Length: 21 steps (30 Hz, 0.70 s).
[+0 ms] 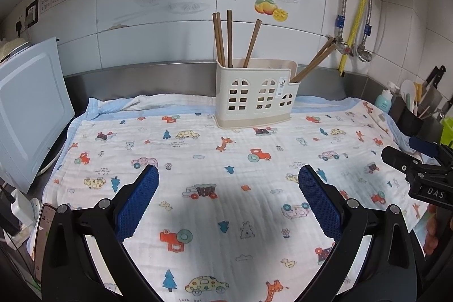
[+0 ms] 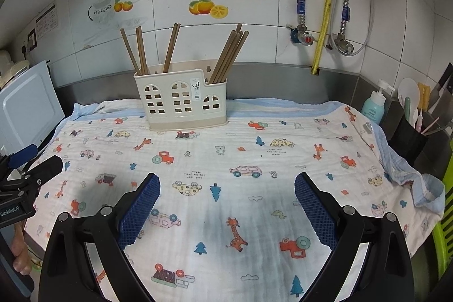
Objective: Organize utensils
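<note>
Two handheld grippers hover low over a counter [image 1: 354,81] covered by a white cloth [image 1: 226,160] printed with cartoon cars, giraffes and trees. The left gripper [image 1: 228,183] has its blue-padded fingers [image 1: 317,197] spread wide apart with nothing between them. The right gripper [image 2: 226,188] looks the same, its fingers [image 2: 141,205] also wide apart and holding nothing. Each gripper shows at the edge of the other's view, so they sit side by side, well apart.

At the back of the cloth, near the tiled wall, stands a cream plastic utensil holder [image 2: 181,101] shaped like a little house with arched window cut-outs. Brown wooden chopsticks [image 2: 226,58] stand inside it (all tips down, as far as can be seen). Several lean in the taller left part [image 1: 222,38], and a tighter bundle fans out to the right from the lower right-hand compartment.

To the left of the cloth a pale grey appliance [image 1: 31,106] is visible. To the right are a turquoise pump bottle [image 2: 373,104] and a black container [image 2: 410,140] of kitchen tools. A yellow hose [image 2: 325,4] and metal pipes run down the wall.
</note>
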Tool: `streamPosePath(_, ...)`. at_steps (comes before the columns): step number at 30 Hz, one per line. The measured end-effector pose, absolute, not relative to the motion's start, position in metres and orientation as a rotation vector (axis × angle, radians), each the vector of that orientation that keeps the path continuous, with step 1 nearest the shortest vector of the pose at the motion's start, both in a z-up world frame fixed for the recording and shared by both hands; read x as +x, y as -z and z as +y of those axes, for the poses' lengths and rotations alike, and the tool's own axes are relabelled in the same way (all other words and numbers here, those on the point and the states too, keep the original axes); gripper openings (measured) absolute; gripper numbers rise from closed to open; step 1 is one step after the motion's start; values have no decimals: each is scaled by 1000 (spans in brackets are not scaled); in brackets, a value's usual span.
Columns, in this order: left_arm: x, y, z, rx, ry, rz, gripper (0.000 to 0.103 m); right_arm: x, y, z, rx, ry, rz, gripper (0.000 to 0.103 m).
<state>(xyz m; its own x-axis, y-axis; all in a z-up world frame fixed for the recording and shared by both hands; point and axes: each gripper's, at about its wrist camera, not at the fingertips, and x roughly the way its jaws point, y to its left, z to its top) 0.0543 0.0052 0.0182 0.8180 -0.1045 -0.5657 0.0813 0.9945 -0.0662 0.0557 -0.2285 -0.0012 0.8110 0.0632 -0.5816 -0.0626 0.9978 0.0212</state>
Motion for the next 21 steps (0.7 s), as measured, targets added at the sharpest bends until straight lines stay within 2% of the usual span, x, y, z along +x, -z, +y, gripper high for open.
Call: streamPosePath(21,54,-14,0,-36,102,622,98,52,2,-229,7,-75,631,93)
